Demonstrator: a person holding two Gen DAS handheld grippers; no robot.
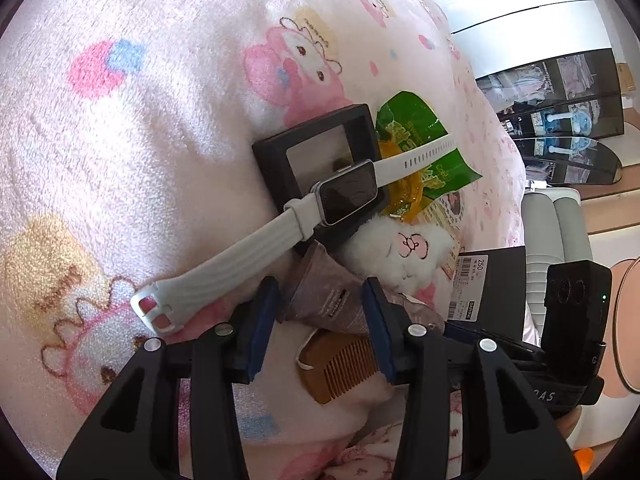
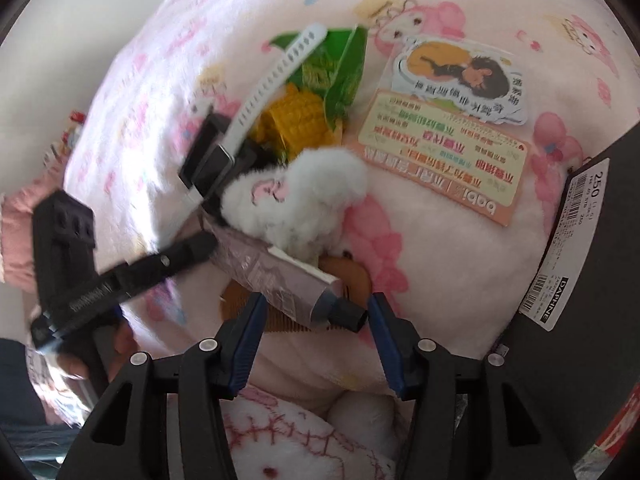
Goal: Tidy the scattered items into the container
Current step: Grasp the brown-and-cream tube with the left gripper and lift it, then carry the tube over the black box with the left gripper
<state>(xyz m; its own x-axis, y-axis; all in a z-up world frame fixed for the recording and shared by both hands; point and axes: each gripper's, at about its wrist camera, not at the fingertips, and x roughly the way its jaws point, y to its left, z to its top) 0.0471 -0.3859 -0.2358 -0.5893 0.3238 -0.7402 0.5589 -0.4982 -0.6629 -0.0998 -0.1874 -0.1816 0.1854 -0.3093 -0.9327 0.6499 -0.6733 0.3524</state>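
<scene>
Scattered items lie on a pink cartoon blanket. A white-strapped smartwatch [image 1: 348, 194] lies across a small black frame box [image 1: 316, 152], by a green corn snack packet [image 1: 420, 140], a white plush toy [image 1: 404, 252], a mauve tube [image 1: 332, 300] and a wooden comb [image 1: 340, 364]. My left gripper [image 1: 320, 320] is open, its jaws on either side of the tube's flat end. My right gripper [image 2: 316, 316] is open around the tube's black cap [image 2: 348, 316]. The plush [image 2: 304, 196], watch [image 2: 256, 92], corn packet [image 2: 320, 80] and comb [image 2: 280, 320] show beyond it. The dark container box [image 2: 592, 300] stands at the right.
A pink printed card [image 2: 444, 156] and a cartoon sticker card [image 2: 460, 76] lie on the blanket to the right. The left gripper's body [image 2: 108, 276] reaches in from the left. The box with its barcode label [image 1: 492, 280] stands right of the pile. Shelves and furniture lie beyond the bed.
</scene>
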